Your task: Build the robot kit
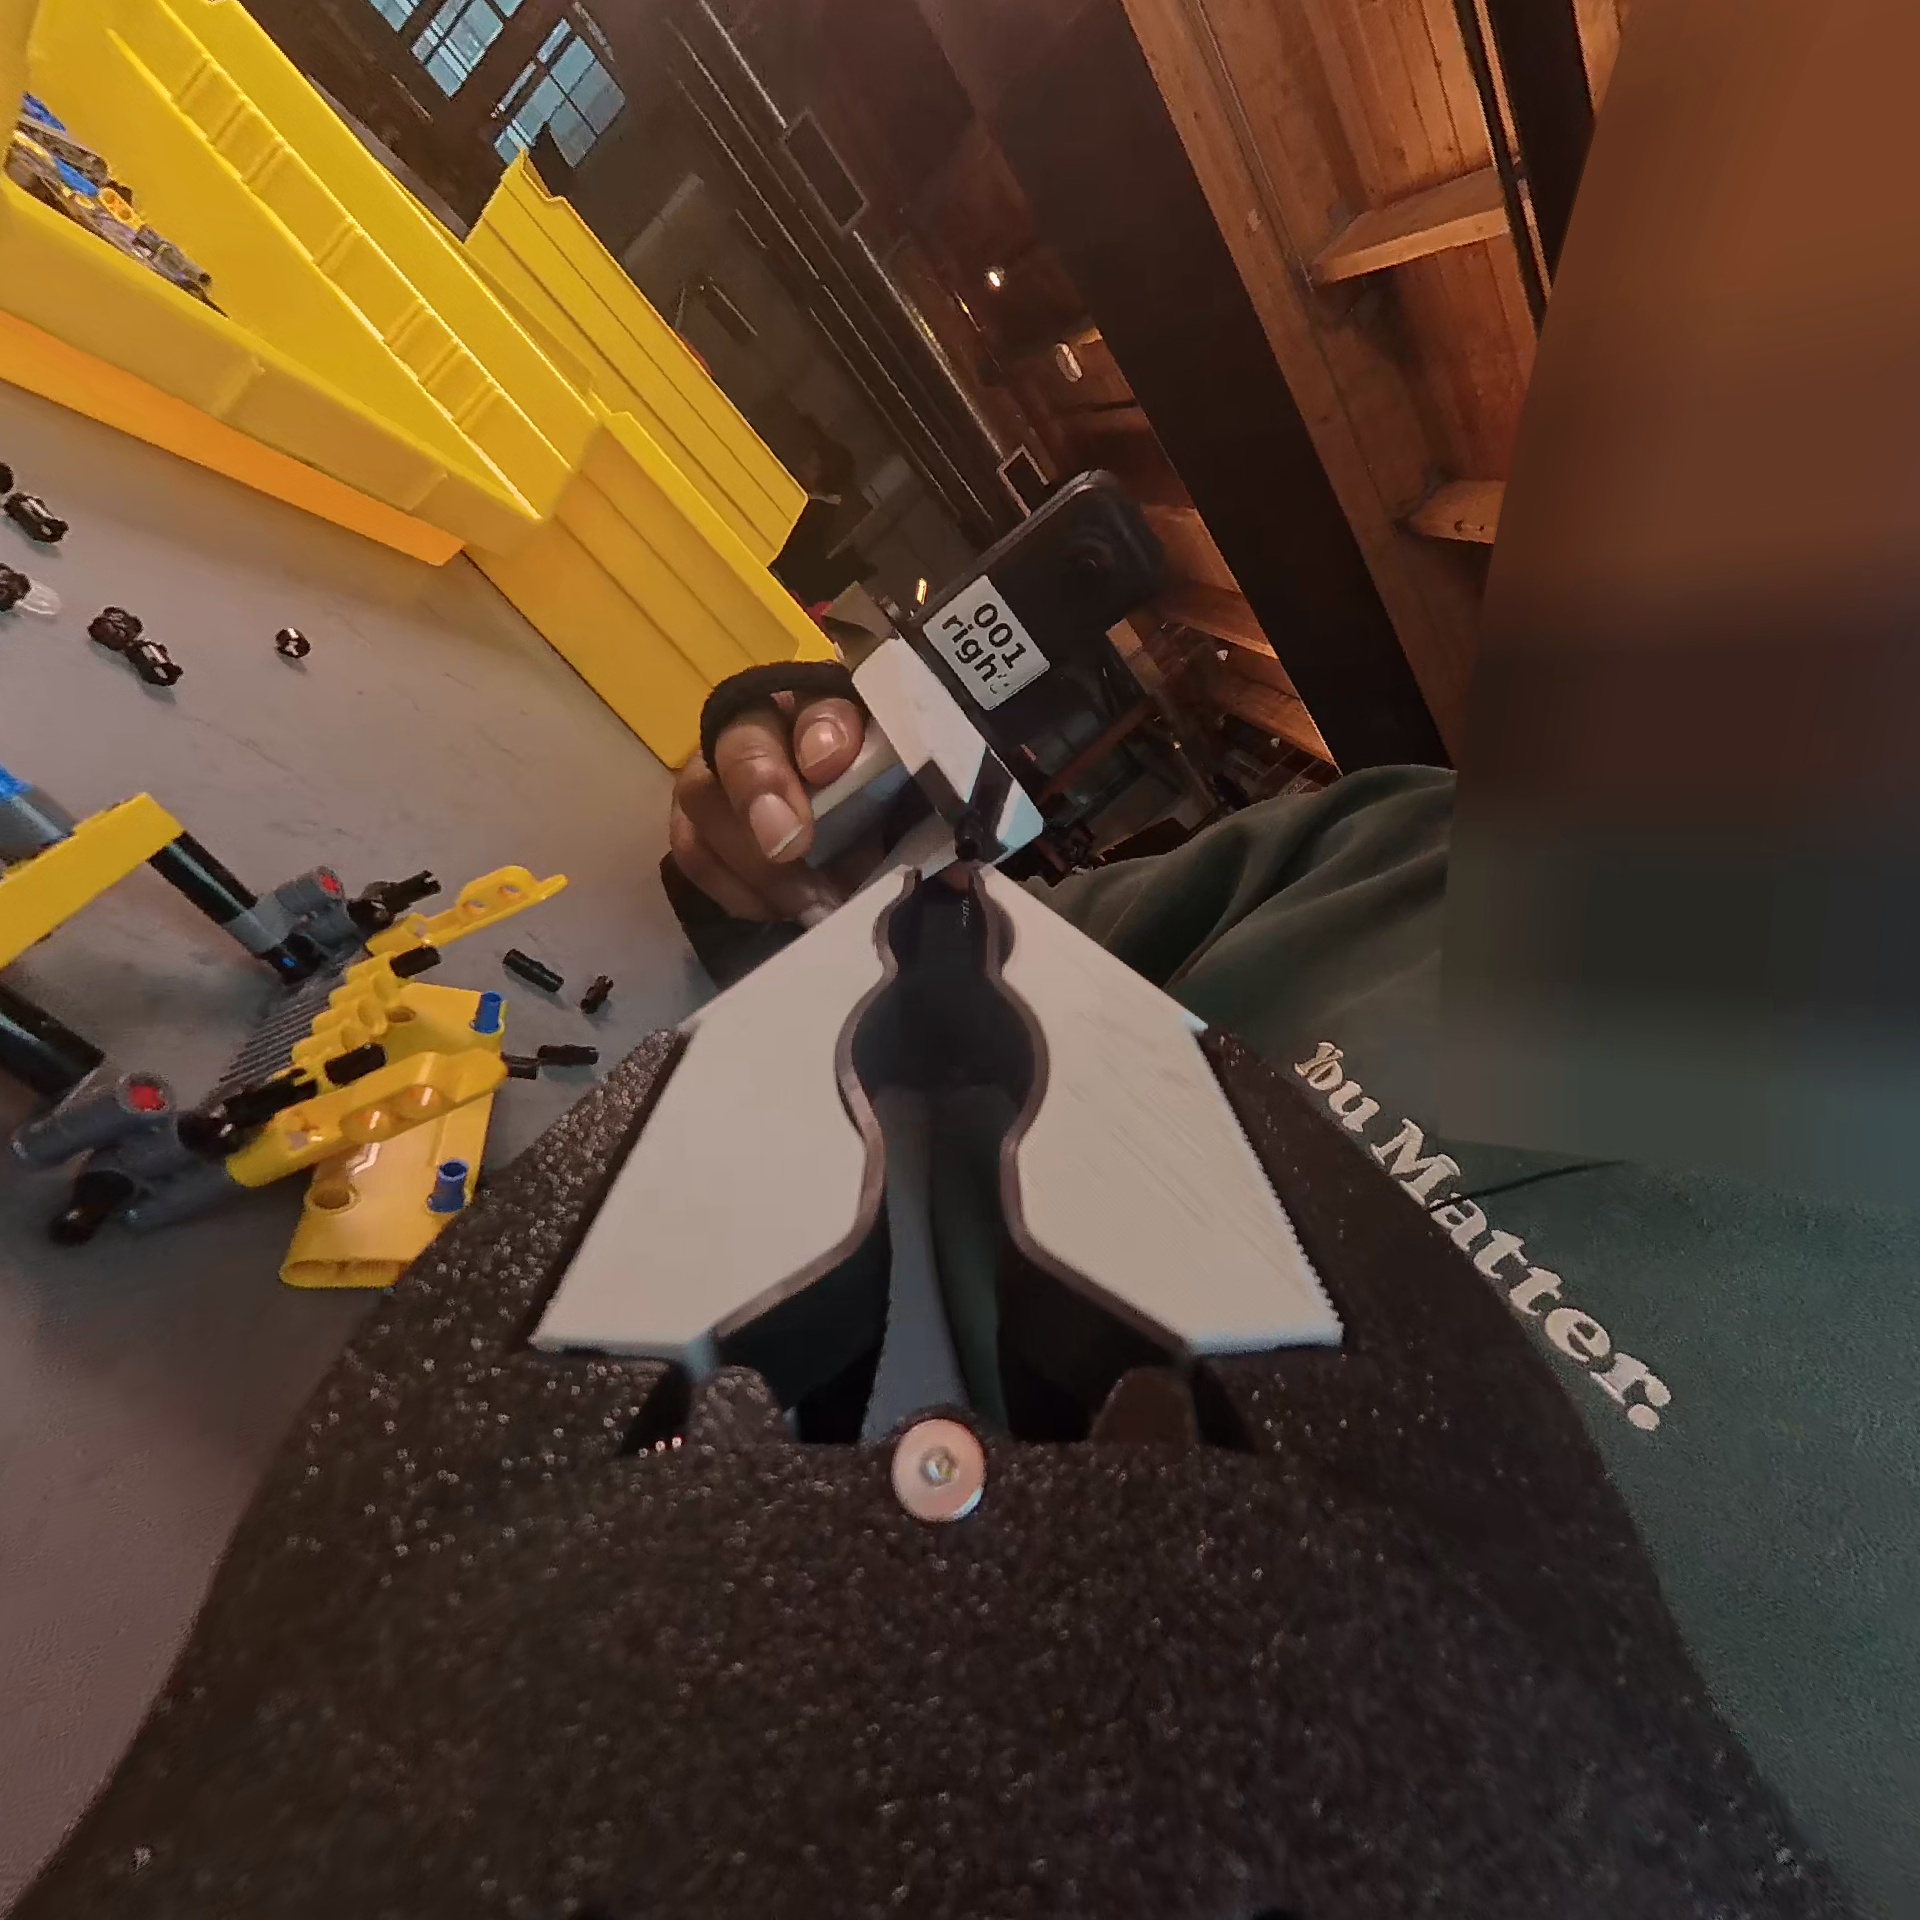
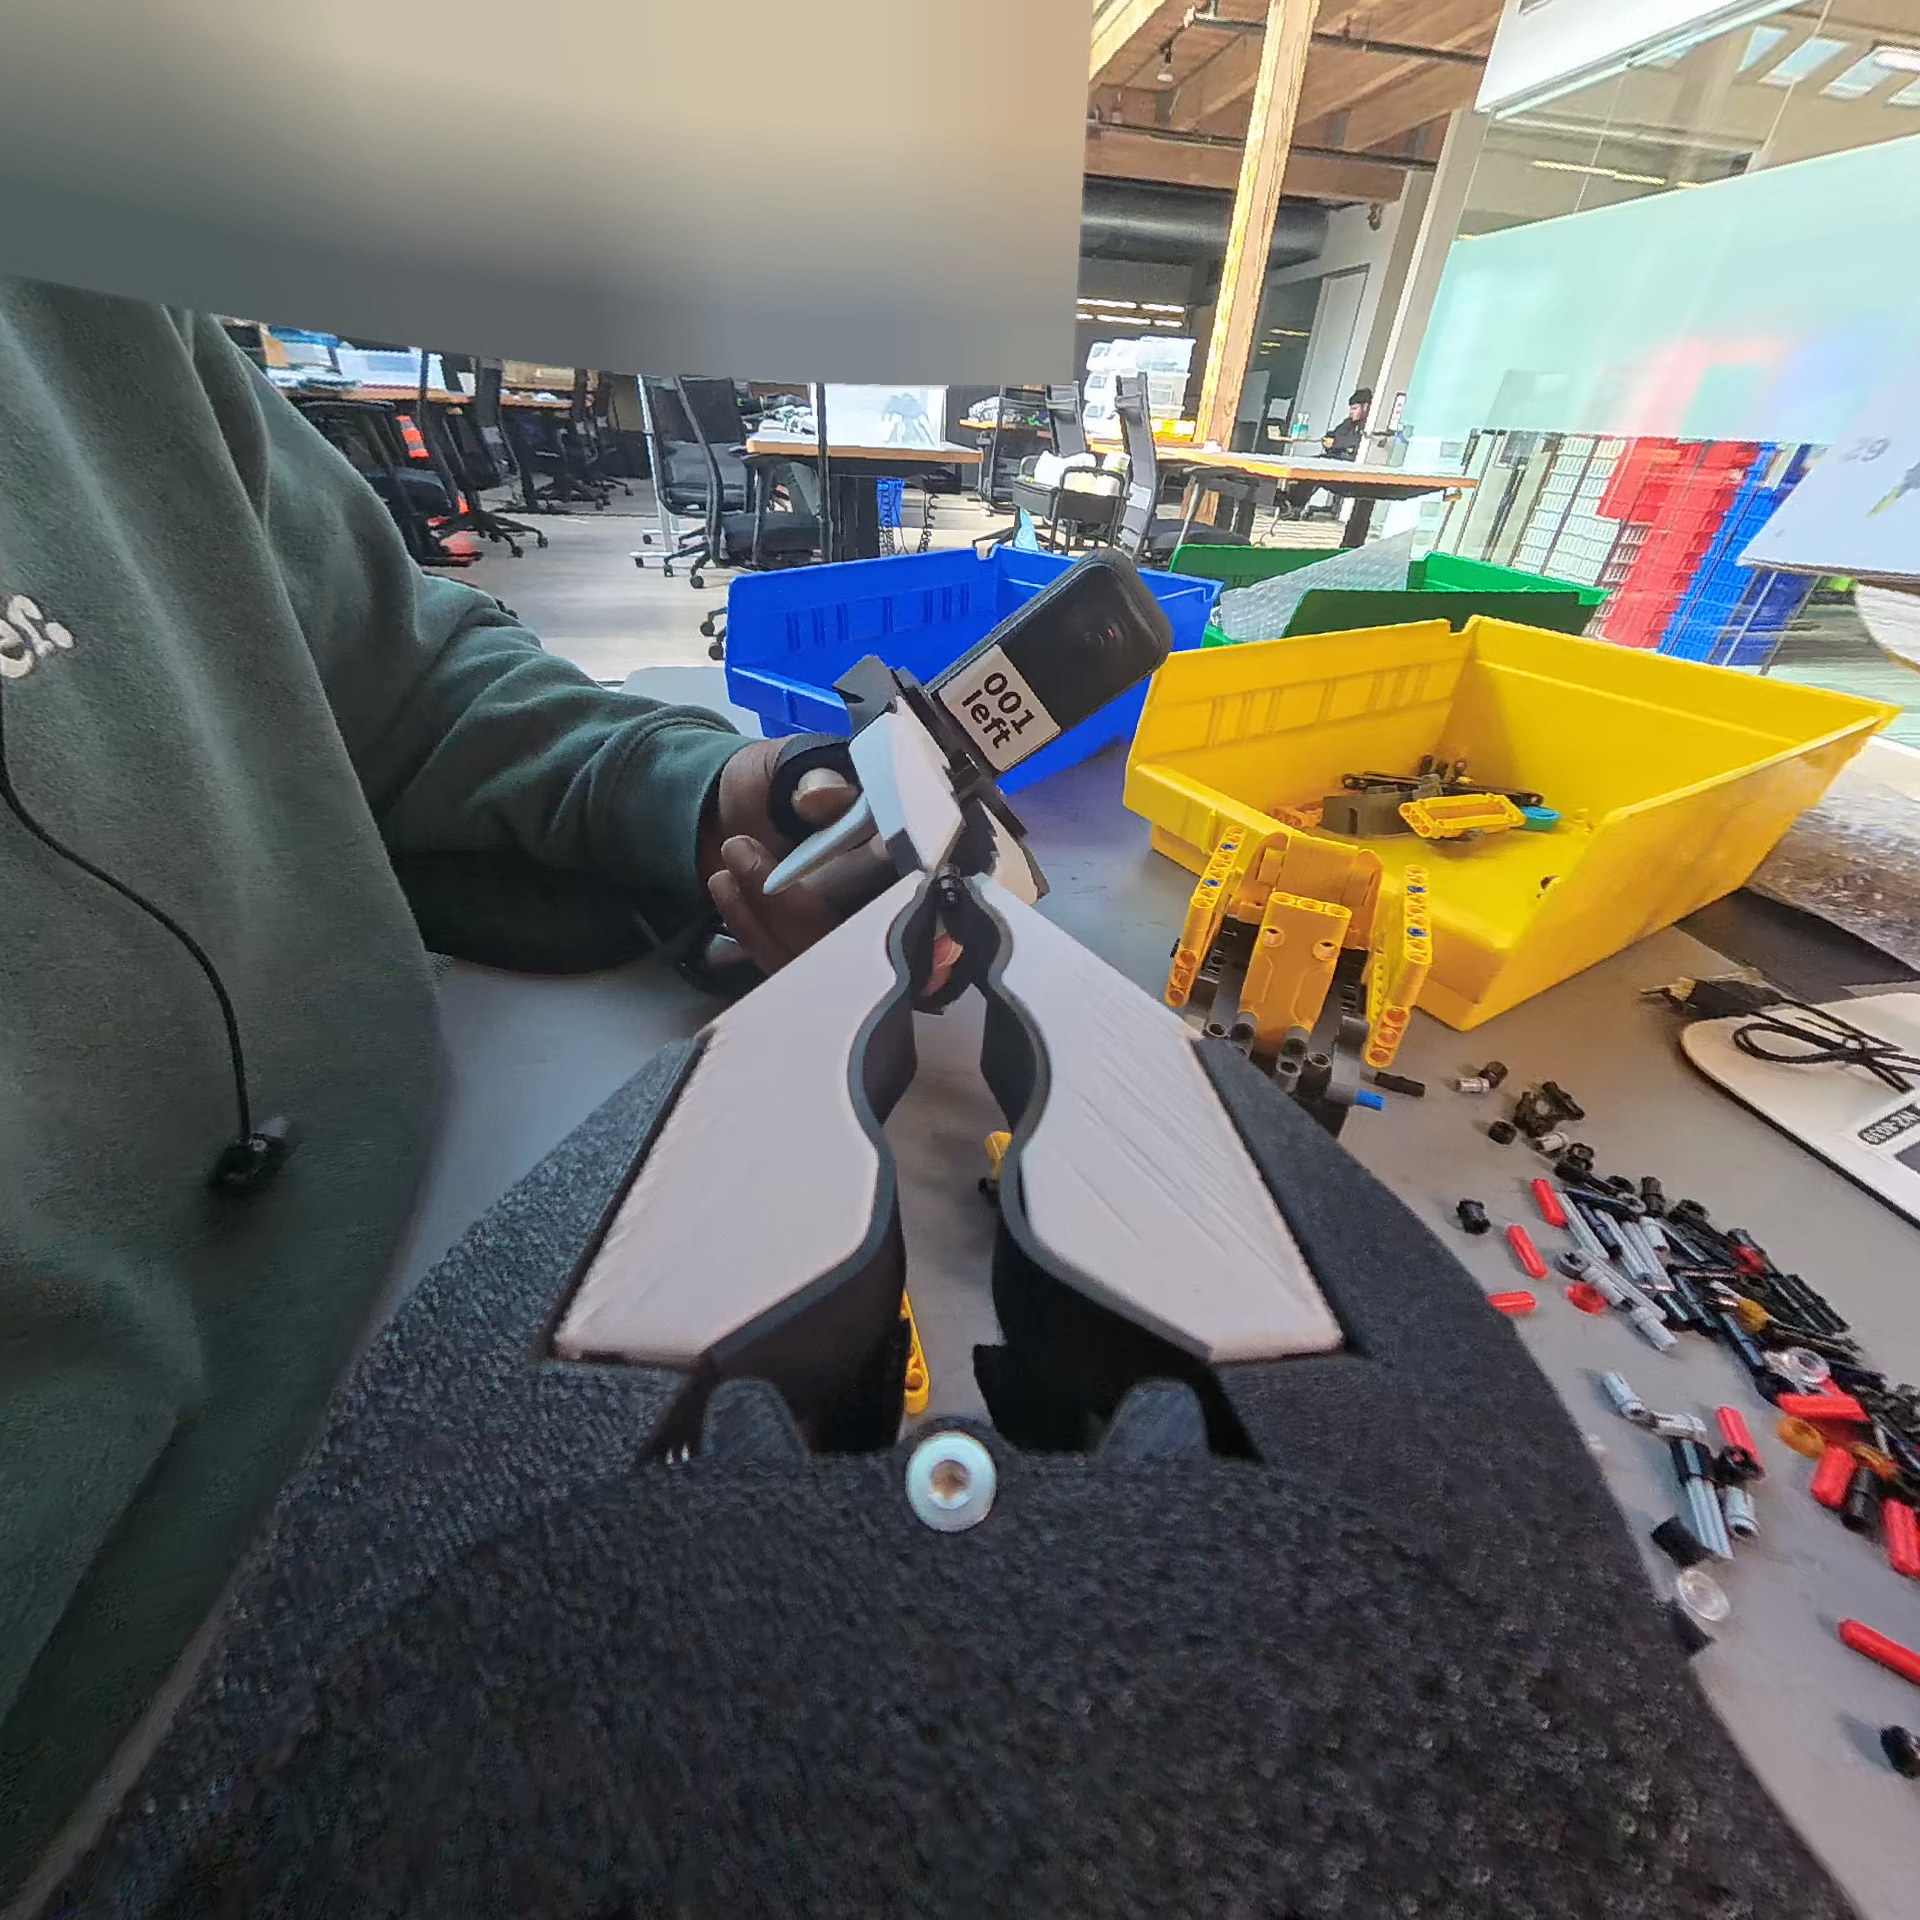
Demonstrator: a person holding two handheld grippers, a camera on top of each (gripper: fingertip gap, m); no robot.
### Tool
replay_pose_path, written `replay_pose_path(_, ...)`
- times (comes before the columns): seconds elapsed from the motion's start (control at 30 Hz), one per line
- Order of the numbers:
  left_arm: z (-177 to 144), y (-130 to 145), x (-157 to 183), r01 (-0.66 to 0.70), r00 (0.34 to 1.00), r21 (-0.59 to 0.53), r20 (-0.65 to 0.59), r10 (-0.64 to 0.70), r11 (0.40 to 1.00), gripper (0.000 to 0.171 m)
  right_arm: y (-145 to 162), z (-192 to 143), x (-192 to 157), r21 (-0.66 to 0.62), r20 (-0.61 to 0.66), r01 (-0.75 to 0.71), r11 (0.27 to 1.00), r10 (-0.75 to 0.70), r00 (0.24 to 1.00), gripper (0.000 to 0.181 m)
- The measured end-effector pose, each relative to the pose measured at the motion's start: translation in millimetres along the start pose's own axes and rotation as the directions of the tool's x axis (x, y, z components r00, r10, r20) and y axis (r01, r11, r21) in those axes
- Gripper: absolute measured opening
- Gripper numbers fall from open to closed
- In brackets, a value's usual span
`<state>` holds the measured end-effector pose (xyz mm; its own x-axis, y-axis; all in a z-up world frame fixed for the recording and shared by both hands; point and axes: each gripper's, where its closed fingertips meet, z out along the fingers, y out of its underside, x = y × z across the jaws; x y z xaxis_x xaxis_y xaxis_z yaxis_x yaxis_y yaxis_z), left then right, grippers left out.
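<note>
Two pairs of fingers [image 2: 748,1195], tip to tip: what have they got?

Both the right gripper [image 2: 945,904] and the left gripper [image 1: 940,894] are drawn nearly closed at the tips, held in the air well short of the yellow bin [image 2: 1507,831]. A small black piece [image 2: 948,888] sits right where they meet. I can't tell which pair grips it, possibly both.

And around them?

A yellow model [image 2: 1299,935] stands against the yellow bin's near wall. Loose pins [image 2: 1714,1330] lie scattered on the desk [image 2: 540,1039] on the near side of the bin, and a blue bin [image 2: 883,623] stands just beside its far end.

Any risk?

I'd judge the piece could slip. It's tiny, pinched only at the very tips, and a slight misalignment could flick it down among those pins.
</note>
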<state>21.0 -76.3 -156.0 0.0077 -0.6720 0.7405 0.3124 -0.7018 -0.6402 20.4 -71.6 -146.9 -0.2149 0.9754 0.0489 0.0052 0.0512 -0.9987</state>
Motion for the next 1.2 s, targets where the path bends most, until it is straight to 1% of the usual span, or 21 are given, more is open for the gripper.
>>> replay_pose_path(0.17,3,3,7,-0.008,0.999,-0.017,-0.036,0.008,1.000,0.011,6,2,-6,-0.041,0.019,0.024,0.999,-0.023,1.000,0.004)
replay_pose_path(0.2,3,3,7,-0.009,0.999,-0.019,-0.034,0.008,1.000,0.009,6,2,-7,-0.040,0.021,0.025,0.999,-0.024,0.999,0.003)
replay_pose_path(0.23,3,5,5,-0.018,1.000,-0.027,-0.020,0.018,0.999,0.004,5,3,-8,-0.042,0.027,0.022,0.999,-0.021,0.999,0.003)
replay_pose_path(0.33,3,6,6,-0.033,0.999,-0.041,-0.017,0.033,0.999,0.004,6,3,-9,-0.043,0.035,0.018,0.999,-0.016,0.999,0.003)
replay_pose_path(0.53,3,5,9,0.017,0.998,-0.029,-0.056,-0.018,0.999,0.004,3,4,-11,-0.028,0.029,0.031,0.999,-0.030,0.999,0.004)
replay_pose_path(0.73,5,3,18,0.080,0.989,-0.011,-0.127,-0.081,0.997,0.004,-6,3,-15,0.010,0.048,0.030,1.000,-0.030,0.998,0.003)
replay_pose_path(0.9,5,3,17,0.106,0.985,-0.008,-0.134,-0.106,0.994,0.004,-5,4,-15,0.005,0.045,0.032,0.999,-0.032,0.999,0.003)
replay_pose_path(1.0,5,4,13,0.084,0.992,-0.013,-0.094,-0.084,0.996,0.005,-1,4,-12,-0.015,0.044,0.014,1.000,-0.014,0.999,0.003)
replay_pose_path(1.07,3,4,8,0.034,0.999,-0.028,-0.039,-0.035,0.999,0.007,2,4,-11,-0.031,0.045,-0.002,1.000,0.004,0.999,0.003)
replay_pose_path(1.13,0,8,0,-0.048,0.998,-0.072,0.047,0.051,0.996,0.014,5,4,-8,-0.050,0.039,-0.006,0.999,0.008,0.999,0.003)
replay_pose_path(1.2,-5,14,-12,-0.156,0.971,-0.160,0.156,0.180,0.975,0.018,10,3,-2,-0.081,0.016,-0.005,0.997,0.006,1.000,0.003)
